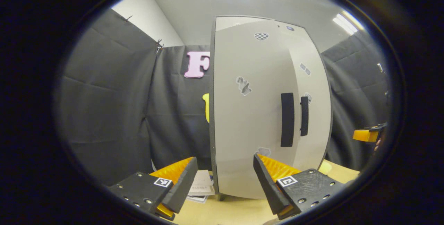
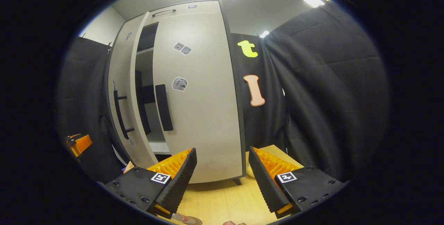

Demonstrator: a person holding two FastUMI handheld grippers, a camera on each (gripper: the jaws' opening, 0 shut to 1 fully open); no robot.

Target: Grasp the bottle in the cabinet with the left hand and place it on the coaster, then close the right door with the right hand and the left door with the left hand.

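Observation:
The pale grey cabinet stands on the wooden table. In the right gripper view its right door lies flat against the front, with a dark handle. The left door stands ajar, and the gap beside it shows dark shelves. My left gripper is open, close to the left door and low before its handle. My right gripper is open in front of the right door's lower part. A small object, cut off at the bottom edge, may be the bottle's top.
Papers lie on the table left of the cabinet's foot. A pale yellow thing sits by the cabinet's right corner. The other gripper shows far right. Black cloth walls close in on both sides. Bare tabletop lies before the cabinet.

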